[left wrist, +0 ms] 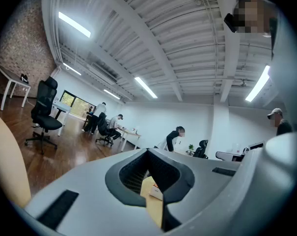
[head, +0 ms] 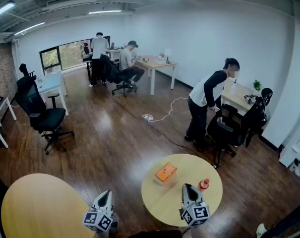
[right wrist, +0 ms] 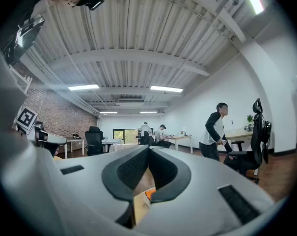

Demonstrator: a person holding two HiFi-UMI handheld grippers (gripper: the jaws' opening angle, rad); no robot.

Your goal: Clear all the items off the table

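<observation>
Not begun, seemingly: flat orange box (head: 165,173) and small red-capped bottle (head: 204,184) on the round pale wooden table (head: 162,205) (box left, bottle right), right gripper (head: 188,187) at its near edge, left gripper (head: 106,194) further left, both pinched shut, empty.

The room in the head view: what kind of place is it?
Most likely an open office: there is a wooden desk, a black wheeled office chair, and a seated person working near the window.

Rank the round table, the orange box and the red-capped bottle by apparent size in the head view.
1. round table
2. orange box
3. red-capped bottle
The gaps are plain; box and bottle stand on the table.
</observation>
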